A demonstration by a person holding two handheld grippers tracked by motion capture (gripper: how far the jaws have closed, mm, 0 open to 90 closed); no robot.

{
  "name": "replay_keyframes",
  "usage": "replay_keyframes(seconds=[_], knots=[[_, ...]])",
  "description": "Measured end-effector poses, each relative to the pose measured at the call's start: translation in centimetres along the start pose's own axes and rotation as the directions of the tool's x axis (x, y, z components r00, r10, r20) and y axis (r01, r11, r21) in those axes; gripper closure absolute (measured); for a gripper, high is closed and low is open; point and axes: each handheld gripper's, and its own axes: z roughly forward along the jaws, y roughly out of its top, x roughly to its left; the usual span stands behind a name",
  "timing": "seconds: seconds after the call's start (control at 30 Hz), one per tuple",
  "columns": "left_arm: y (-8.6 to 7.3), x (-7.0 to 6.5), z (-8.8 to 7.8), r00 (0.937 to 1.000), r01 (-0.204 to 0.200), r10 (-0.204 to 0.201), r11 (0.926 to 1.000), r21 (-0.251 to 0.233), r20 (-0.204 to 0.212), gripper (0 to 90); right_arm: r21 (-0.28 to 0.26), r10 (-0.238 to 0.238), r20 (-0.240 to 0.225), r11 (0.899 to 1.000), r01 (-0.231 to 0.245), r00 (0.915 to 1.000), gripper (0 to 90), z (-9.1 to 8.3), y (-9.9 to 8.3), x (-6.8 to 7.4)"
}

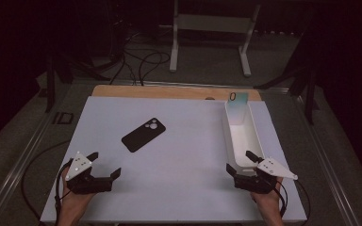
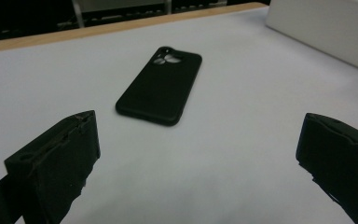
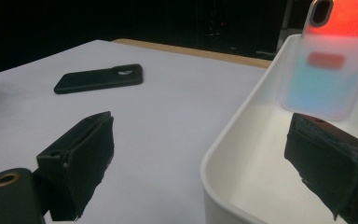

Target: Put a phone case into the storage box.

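Observation:
A black phone case (image 1: 143,134) lies flat on the white table top, left of centre, its camera cutout toward the far right; it is also the black phone case (image 2: 161,85) ahead of my left jaws and the black phone case (image 3: 99,78) far left of my right jaws. A pale iridescent phone case (image 1: 237,107) leans upright at the far end of the white bin (image 1: 252,136); close up it is the phone case (image 3: 328,70). My left gripper (image 1: 106,164) rests open at the near left, nothing between its jaws. My right gripper (image 1: 239,161) is open at the bin's near end, straddling its rim (image 3: 223,144).
A wooden strip (image 1: 169,92) edges the table's far side. Beyond it stand a white frame (image 1: 212,28) and loose cables (image 1: 141,61) on the floor. Metal rails (image 1: 23,155) run along both sides of the table.

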Motion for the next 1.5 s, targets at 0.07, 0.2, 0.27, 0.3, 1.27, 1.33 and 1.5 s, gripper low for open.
replay_keyframes(seconds=[0.07, 0.2, 0.27, 0.3, 1.27, 1.33, 1.5], knots=[[0.5, 0.0, 0.3, 1.0, -0.009, 0.009, 0.9999, 0.005, 0.003, 0.0, -0.001, -0.002, 0.001, 1.0, 0.002, 1.0, 8.2, 0.0, 0.0, 0.0], [1.5, 0.0, 1.3, 0.9995, -0.029, 0.029, 0.9994, 0.019, 0.01, 0.0, -0.003, 0.003, 0.003, 1.0, -0.003, 1.0, 8.2, 0.0, 0.0, -0.1], [2.2, 0.1, 1.9, 0.9992, -0.038, 0.037, 0.999, 0.025, 0.017, 0.0, -0.003, 0.005, 0.003, 1.0, -0.005, 1.0, 8.2, 0.0, 0.0, -0.2], [2.6, 0.2, 2.4, 0.9989, -0.044, 0.044, 0.9986, 0.031, 0.017, 0.0, -0.002, 0.005, 0.002, 1.0, -0.005, 1.0, 8.2, 0.0, 0.0, -0.2], [6.1, 4.1, 13.2, 0.9998, -0.013, 0.01, 0.981, 0.194, 0.018, 0.0, 0.007, 0.012, -0.013, 1.0, -0.012, 0.9998, 8.2, 0.2, 0.0, -0.1], [6.1, 4.3, 13.8, 0.9999, -0.005, 0.002, 0.9793, 0.202, 0.015, 0.0, 0.006, 0.013, -0.015, 1.0, -0.013, 0.9998, 8.2, 0.2, -0.1, -0.1], [5.5, 4.9, 15.4, 0.9999, 0.009, -0.01, 0.9714, 0.237, 0.004, 0.1, 0.007, 0.013, -0.015, 1.0, -0.013, 0.9998, 8.2, 0.2, -0.1, -0.1]])
